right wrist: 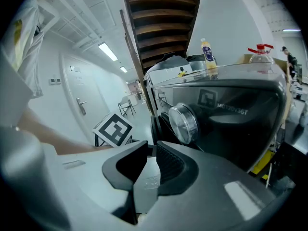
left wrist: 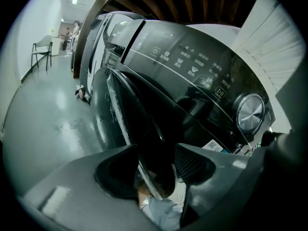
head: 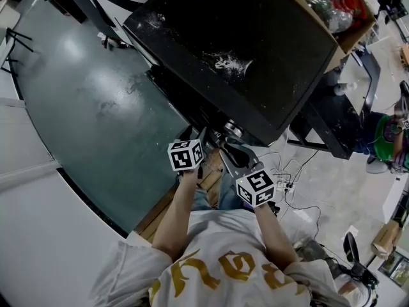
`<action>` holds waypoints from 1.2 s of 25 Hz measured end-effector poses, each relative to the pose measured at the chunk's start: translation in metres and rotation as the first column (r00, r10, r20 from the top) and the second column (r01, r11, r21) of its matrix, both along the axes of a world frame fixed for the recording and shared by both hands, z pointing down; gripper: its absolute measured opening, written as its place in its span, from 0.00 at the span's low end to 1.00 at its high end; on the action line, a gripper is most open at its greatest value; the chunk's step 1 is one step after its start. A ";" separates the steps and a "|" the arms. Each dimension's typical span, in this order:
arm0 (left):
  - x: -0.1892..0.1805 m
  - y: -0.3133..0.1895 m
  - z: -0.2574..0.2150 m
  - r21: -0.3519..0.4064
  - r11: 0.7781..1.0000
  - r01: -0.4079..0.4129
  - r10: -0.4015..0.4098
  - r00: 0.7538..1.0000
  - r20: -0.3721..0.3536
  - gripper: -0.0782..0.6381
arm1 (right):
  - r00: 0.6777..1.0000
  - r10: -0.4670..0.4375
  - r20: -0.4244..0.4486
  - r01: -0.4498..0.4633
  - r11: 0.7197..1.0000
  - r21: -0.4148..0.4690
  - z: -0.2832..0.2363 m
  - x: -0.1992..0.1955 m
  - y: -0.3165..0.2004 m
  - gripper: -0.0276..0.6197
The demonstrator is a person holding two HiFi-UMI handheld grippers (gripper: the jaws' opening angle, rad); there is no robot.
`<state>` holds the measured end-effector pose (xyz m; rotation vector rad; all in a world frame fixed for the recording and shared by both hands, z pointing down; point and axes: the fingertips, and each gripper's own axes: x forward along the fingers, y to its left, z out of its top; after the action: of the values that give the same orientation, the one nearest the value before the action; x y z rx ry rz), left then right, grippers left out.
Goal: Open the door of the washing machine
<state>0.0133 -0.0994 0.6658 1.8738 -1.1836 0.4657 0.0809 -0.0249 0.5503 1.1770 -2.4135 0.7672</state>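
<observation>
The black washing machine [head: 236, 50] stands in front of me, seen from above in the head view. Its round dark door [left wrist: 139, 124] stands slightly off the front in the left gripper view. My left gripper [left wrist: 156, 170] is shut on the door's rim, one jaw on each side of the edge. In the head view the left gripper [head: 204, 141] reaches under the machine's front lip. My right gripper [right wrist: 151, 150] is shut with nothing between its jaws and floats just short of the chrome knob [right wrist: 184, 123]. Beside the left one, the right gripper [head: 225, 146] shows in the head view.
A control panel with the chrome knob [left wrist: 250, 112] runs above the door. Bottles [right wrist: 208, 54] stand on the machine's top. A cardboard box [head: 345, 11] sits behind it, cables [head: 287, 178] lie on the floor to the right, and a chair [left wrist: 42, 49] stands far off.
</observation>
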 end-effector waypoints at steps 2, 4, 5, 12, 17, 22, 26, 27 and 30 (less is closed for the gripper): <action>-0.004 0.003 0.000 -0.003 1.000 -0.004 0.004 1.000 -0.004 0.43 | 1.000 -0.005 -0.001 0.005 1.000 0.002 0.000 -0.004 0.000 0.16; -0.007 0.006 0.001 -0.009 1.000 -0.008 0.008 1.000 -0.008 0.42 | 1.000 -0.011 -0.002 0.011 1.000 0.005 -0.001 -0.008 0.000 0.16; -0.009 0.007 0.001 -0.012 1.000 -0.010 0.010 1.000 -0.010 0.42 | 1.000 -0.014 -0.001 0.014 1.000 0.006 -0.002 -0.010 0.000 0.16; -0.023 0.018 0.004 -0.020 1.000 -0.015 0.015 1.000 -0.017 0.42 | 1.000 -0.028 0.002 0.028 1.000 0.012 -0.001 -0.026 0.003 0.15; -0.035 0.027 0.005 -0.032 0.999 -0.013 0.012 1.000 -0.017 0.40 | 0.999 -0.040 -0.004 0.040 0.999 0.018 -0.001 -0.034 0.004 0.15; -0.053 0.038 0.006 -0.042 0.999 0.004 -0.004 1.000 -0.011 0.39 | 0.999 -0.052 -0.010 0.052 0.998 0.028 -0.005 -0.042 0.007 0.14; -0.068 0.047 0.008 -0.053 0.998 0.027 -0.027 1.000 -0.003 0.37 | 0.998 -0.064 -0.011 0.065 0.997 0.033 -0.004 -0.047 0.010 0.14; -0.071 0.049 0.008 -0.053 0.998 0.029 -0.029 1.000 0.003 0.37 | 0.998 -0.067 -0.010 0.067 0.997 0.033 -0.004 -0.049 0.011 0.14; -0.082 0.054 0.009 -0.053 0.998 0.034 -0.033 0.999 0.023 0.35 | 0.997 -0.078 -0.006 0.078 0.996 0.035 -0.003 -0.055 0.013 0.14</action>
<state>-0.0684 -0.0456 0.6744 1.8043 -1.2038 0.4959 0.0258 -0.0115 0.5472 1.0894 -2.4623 0.7004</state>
